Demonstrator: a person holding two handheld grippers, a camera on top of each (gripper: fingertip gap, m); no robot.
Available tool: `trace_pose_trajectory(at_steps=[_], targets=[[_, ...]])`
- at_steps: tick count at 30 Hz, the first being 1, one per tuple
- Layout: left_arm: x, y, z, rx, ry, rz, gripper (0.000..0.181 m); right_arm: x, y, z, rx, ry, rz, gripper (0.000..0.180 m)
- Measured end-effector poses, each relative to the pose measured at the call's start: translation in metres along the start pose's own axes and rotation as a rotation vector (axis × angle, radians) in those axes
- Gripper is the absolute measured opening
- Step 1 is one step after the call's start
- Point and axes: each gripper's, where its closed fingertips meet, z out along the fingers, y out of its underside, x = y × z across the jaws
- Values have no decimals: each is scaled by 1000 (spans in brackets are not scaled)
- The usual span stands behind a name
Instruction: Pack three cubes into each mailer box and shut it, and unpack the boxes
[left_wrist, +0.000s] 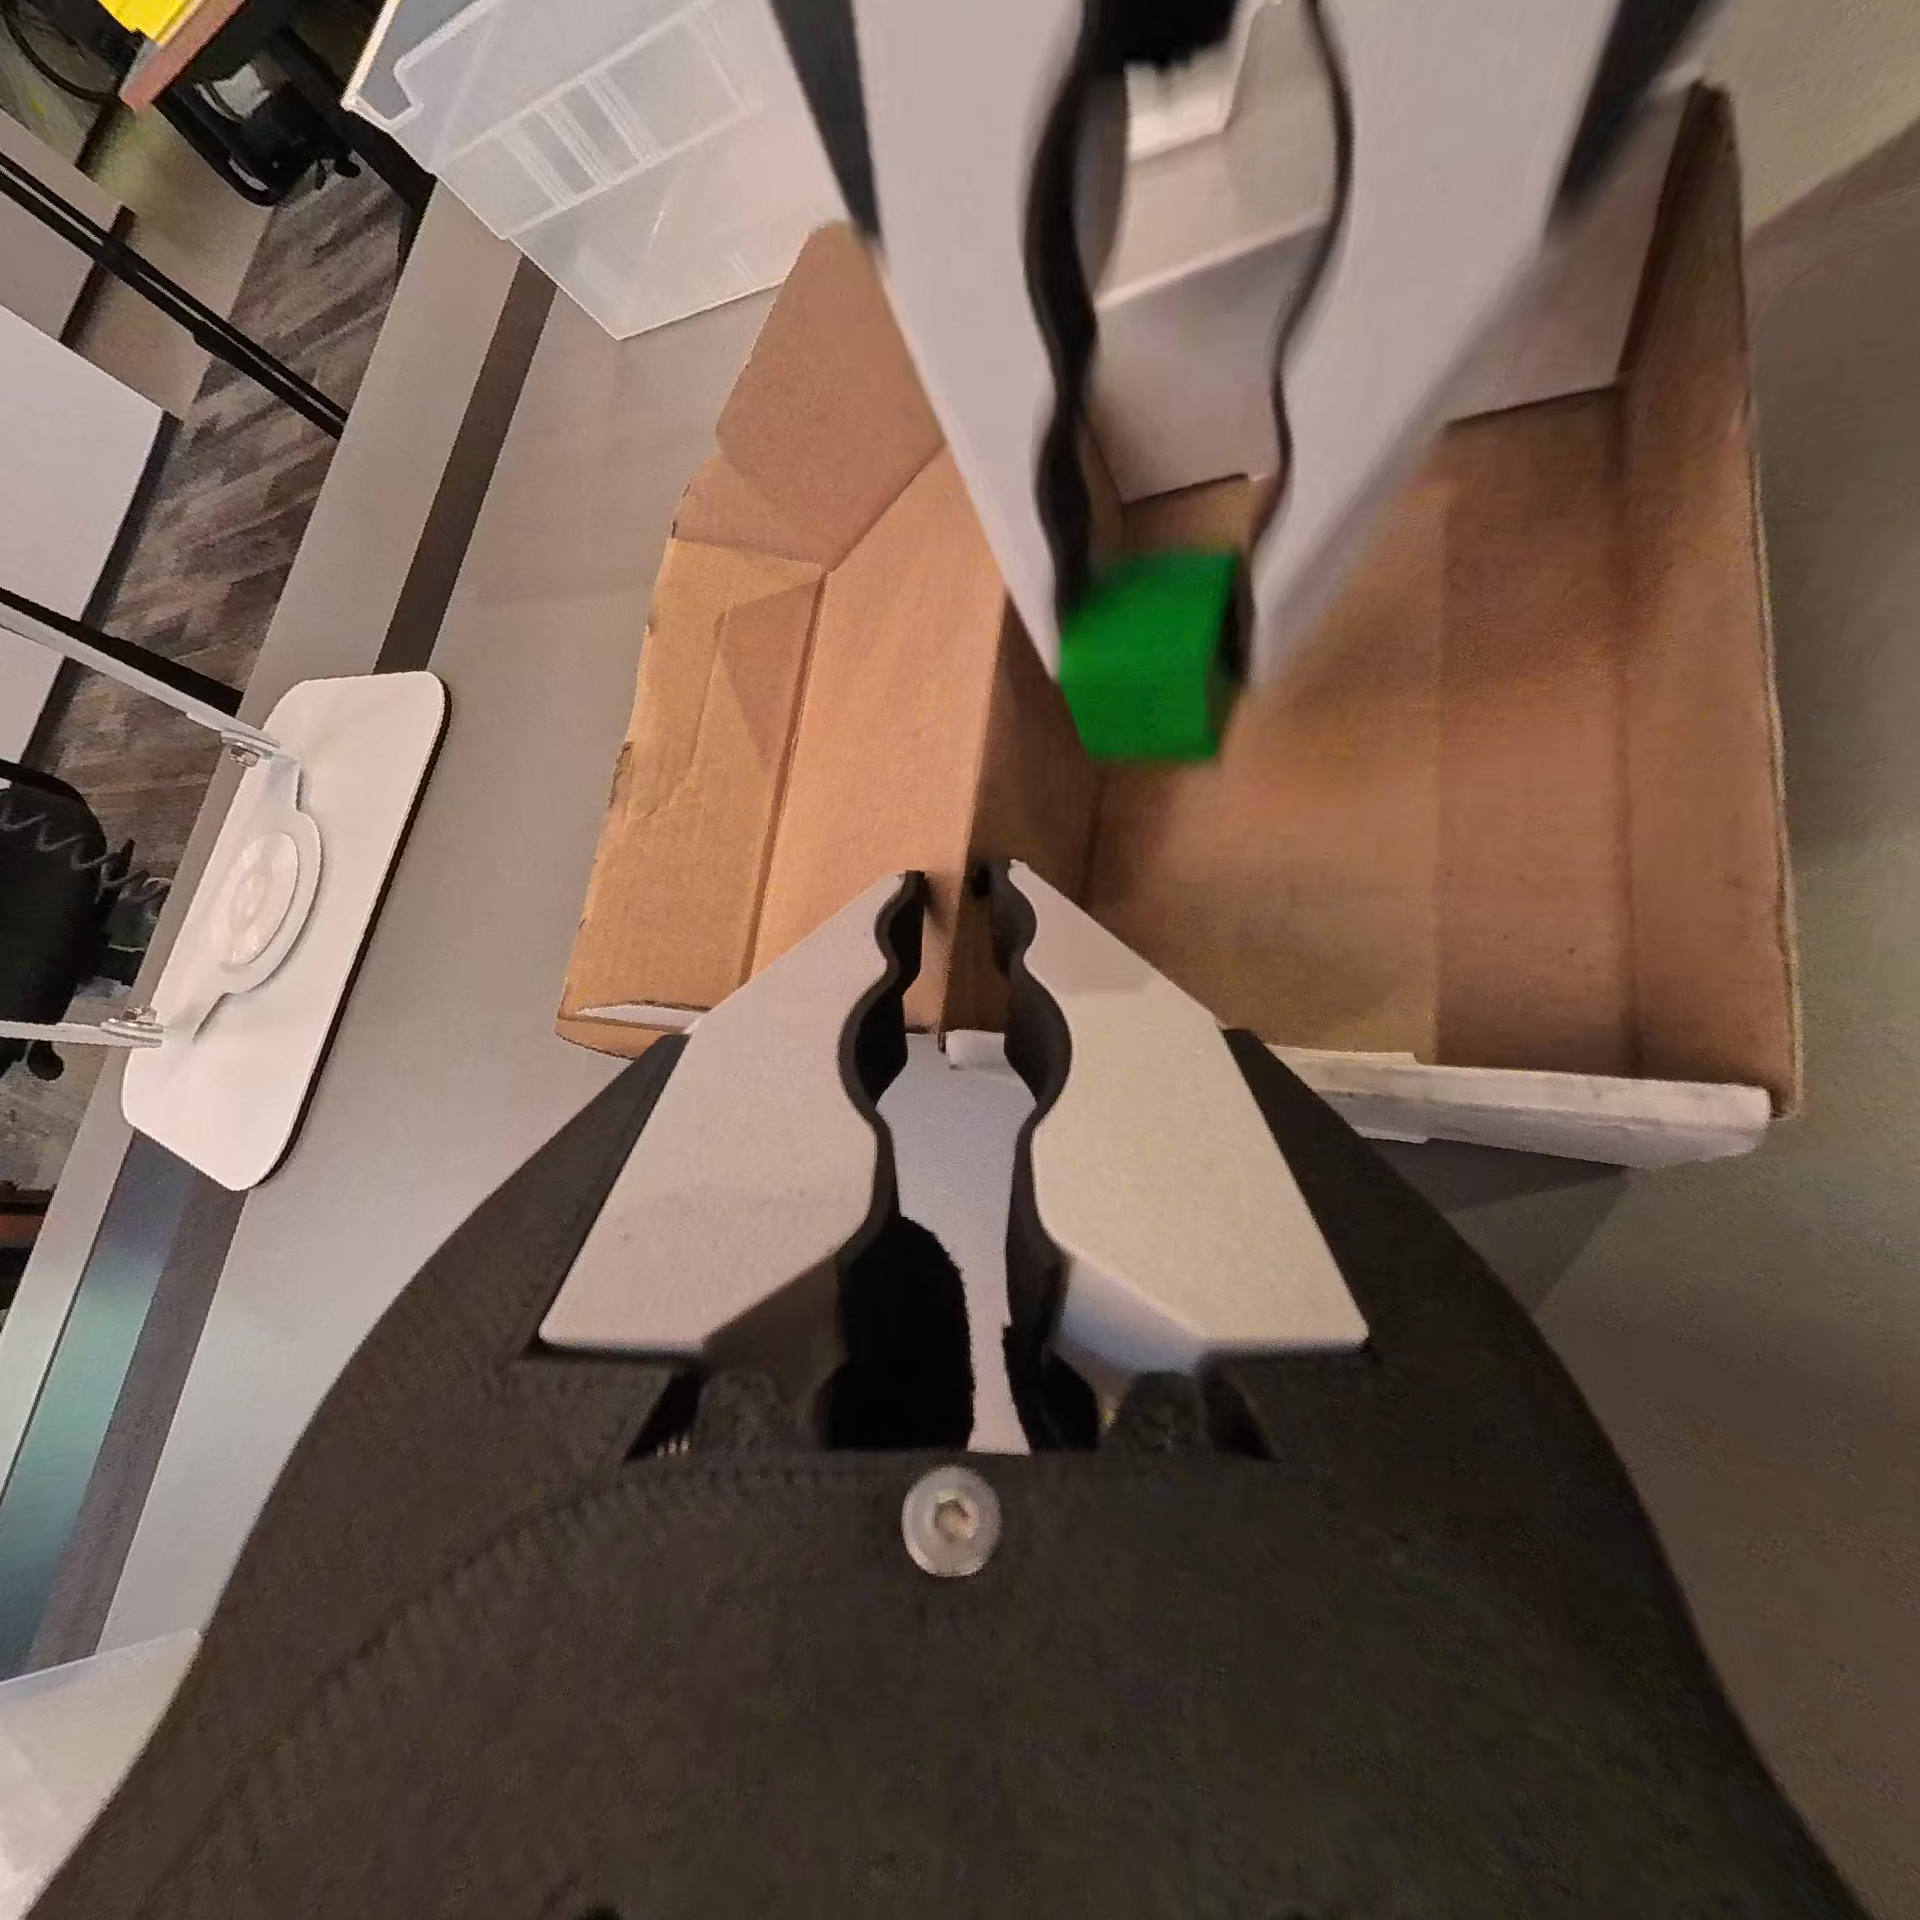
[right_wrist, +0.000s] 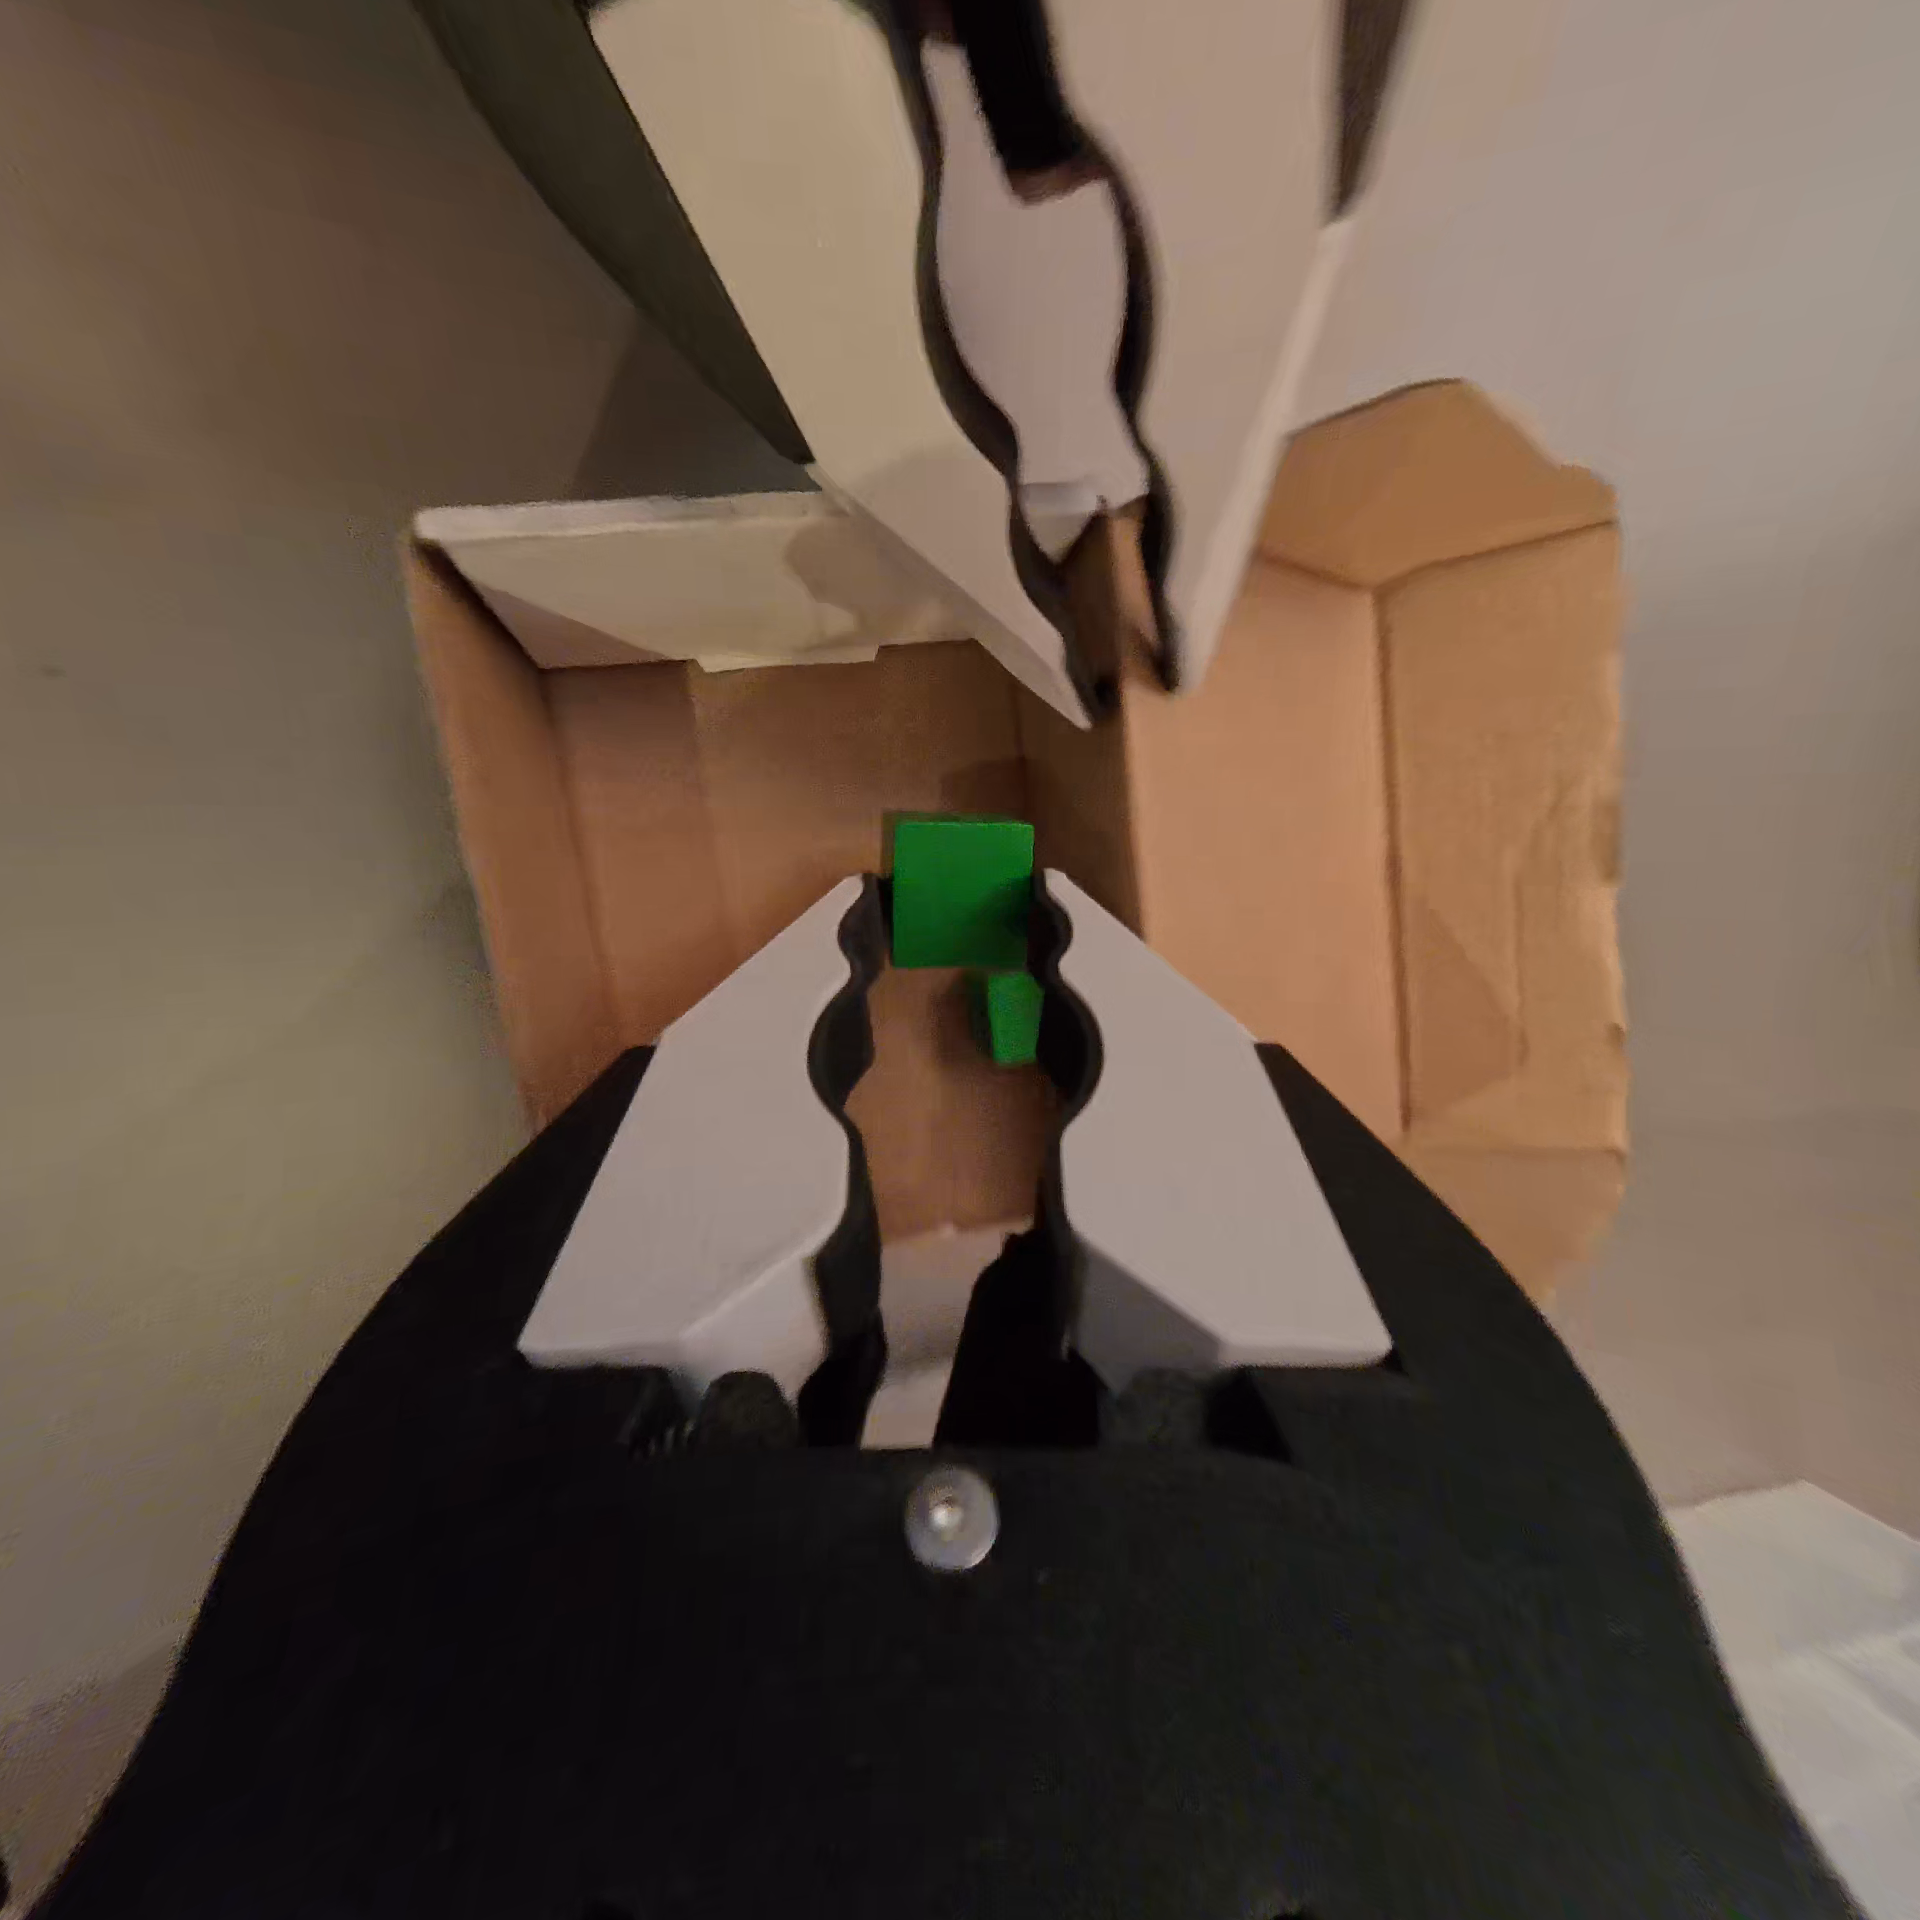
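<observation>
Over the open cardboard mailer box (left_wrist: 1507, 831), a green cube (right_wrist: 961, 894) is clamped between the fingertips of the right gripper (right_wrist: 956, 894), held above the box floor. A second, smaller green shape below it is perhaps another cube; blur prevents certainty. The left gripper (left_wrist: 951, 883) is closed on the box's side wall. The cube is judged light, rigid and smooth-faced, best pinched across opposite flat faces; the cardboard is judged to bend easily.

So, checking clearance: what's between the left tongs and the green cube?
Left wrist view: only the mailer box's bare inside, from left tongs to green cube.
</observation>
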Motion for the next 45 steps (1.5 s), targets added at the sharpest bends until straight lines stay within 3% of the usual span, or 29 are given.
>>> trace_pose_trajectory(at_steps=[4, 7, 10, 17, 24, 28, 32, 34, 36, 39, 45], targets=[[0, 0, 0, 0, 1, -1, 11, 46, 34, -84, 31, 158, 22, 25], [0, 0, 0, -3, 0, 2, 11, 87, 98, -144, -92, 291, 70, 25], [0, 0, 0, -5, 1, 3, 11, 106, 159, -171, -255, 309, 81, 25], [0, 0, 0, -3, 2, 4, 11, 110, 278, -120, -547, 155, 93, 25], [0, 0, 0, -3, 4, 5, 11, 112, 293, -93, -498, 121, 146, 30], [0, 0, 0, -5, 2, 8, 11, 122, 273, -118, -516, 236, 129, 46], [0, 0, 0, -3, 4, 5, 11, 92, 145, -138, -187, 256, 47, 34], [0, 0, 0, -4, 4, 6, 11, 56, 81, -131, -53, 173, -35, 33], [0, 0, 0, -5, 1, 8, 11, 29, 44, -111, -32, 126, -114, 33], [0, 0, 0, -5, -2, 9, 11, 10, 23, -69, -73, 79, -139, 34], [0, 0, 0, -1, -9, 9, 10, 1, 26, -8, -189, 37, -142, 31]])
